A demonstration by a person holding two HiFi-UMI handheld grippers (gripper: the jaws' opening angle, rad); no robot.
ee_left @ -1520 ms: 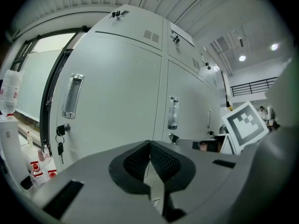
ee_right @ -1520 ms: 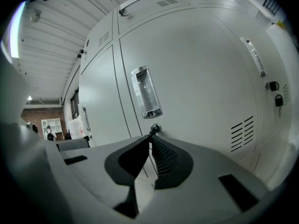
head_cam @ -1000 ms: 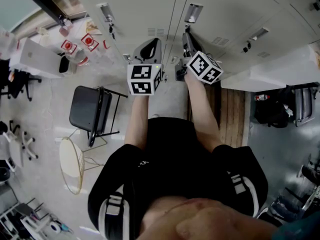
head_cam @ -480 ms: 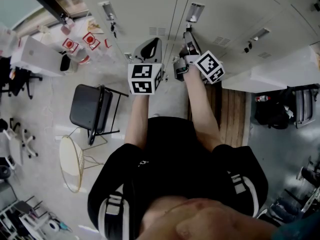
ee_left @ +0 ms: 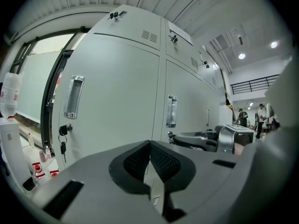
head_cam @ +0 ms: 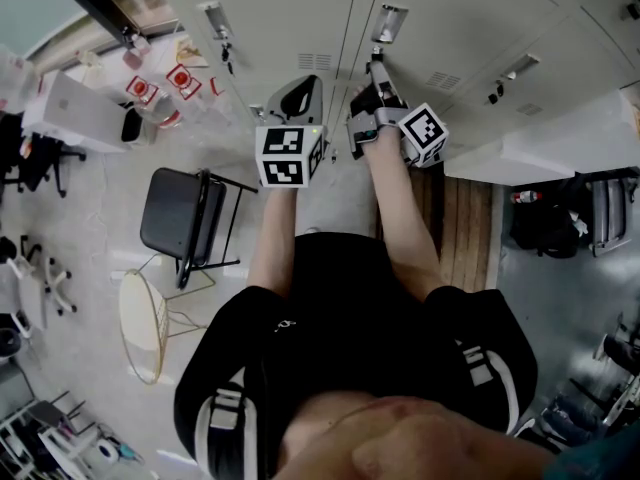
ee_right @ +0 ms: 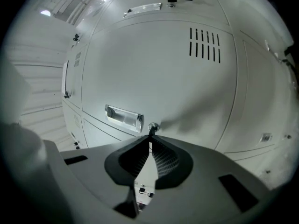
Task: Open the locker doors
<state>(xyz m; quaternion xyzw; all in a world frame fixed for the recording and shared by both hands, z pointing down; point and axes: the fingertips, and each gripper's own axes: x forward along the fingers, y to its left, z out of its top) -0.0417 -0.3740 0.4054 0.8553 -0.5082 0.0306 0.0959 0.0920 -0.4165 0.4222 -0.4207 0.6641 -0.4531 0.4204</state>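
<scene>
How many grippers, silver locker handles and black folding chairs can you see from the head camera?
Grippers: 2, the left gripper and the right gripper
Silver locker handles: 3
Black folding chairs: 1
Total: 6

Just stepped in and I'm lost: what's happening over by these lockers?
A person stands facing a bank of grey lockers with a gripper in each hand. The right gripper has its jaws shut on the key in the lock of a locker door, just beside its recessed handle. That door is closed, not yet pulled open. The left gripper hangs in front of the lockers with jaws shut on nothing.
</scene>
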